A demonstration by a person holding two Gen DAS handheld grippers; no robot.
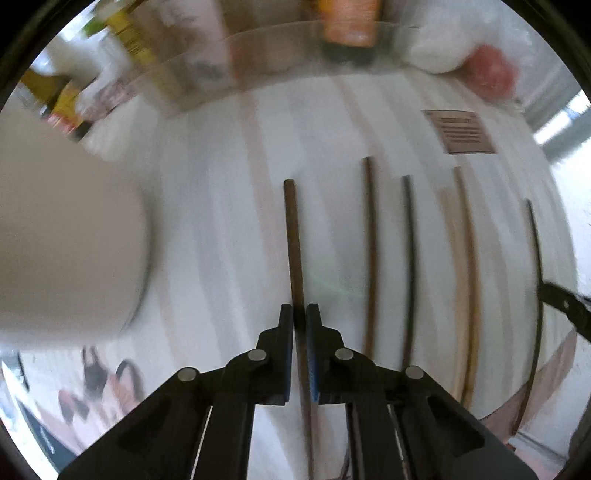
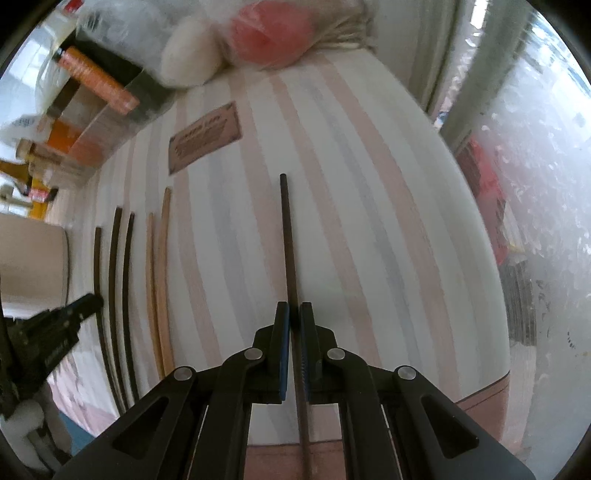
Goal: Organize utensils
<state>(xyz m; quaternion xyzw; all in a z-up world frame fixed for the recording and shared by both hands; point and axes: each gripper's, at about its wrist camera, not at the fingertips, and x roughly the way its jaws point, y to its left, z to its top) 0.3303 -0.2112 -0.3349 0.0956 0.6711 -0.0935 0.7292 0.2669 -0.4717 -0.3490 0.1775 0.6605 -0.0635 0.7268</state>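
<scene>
My left gripper (image 1: 299,312) is shut on a dark brown chopstick (image 1: 293,240) that runs forward over the striped cloth (image 1: 221,221). To its right lie several more chopsticks: a brown one (image 1: 370,240), a black one (image 1: 412,251), a pale pair (image 1: 466,258) and a black one (image 1: 535,258) at the far right. My right gripper (image 2: 291,310) is shut on that black chopstick (image 2: 287,240). In the right wrist view the left gripper (image 2: 66,314) shows at the left edge, beside the row of dark chopsticks (image 2: 112,277) and the pale pair (image 2: 157,280).
A large white cylinder (image 1: 62,236) stands at the left. A clear tray (image 1: 258,62) with bottles and packets lines the back. A brown label (image 1: 461,131), a white bag (image 2: 188,55) and a red ball (image 2: 273,35) sit at the far end. The cloth's front edge (image 2: 480,398) is near.
</scene>
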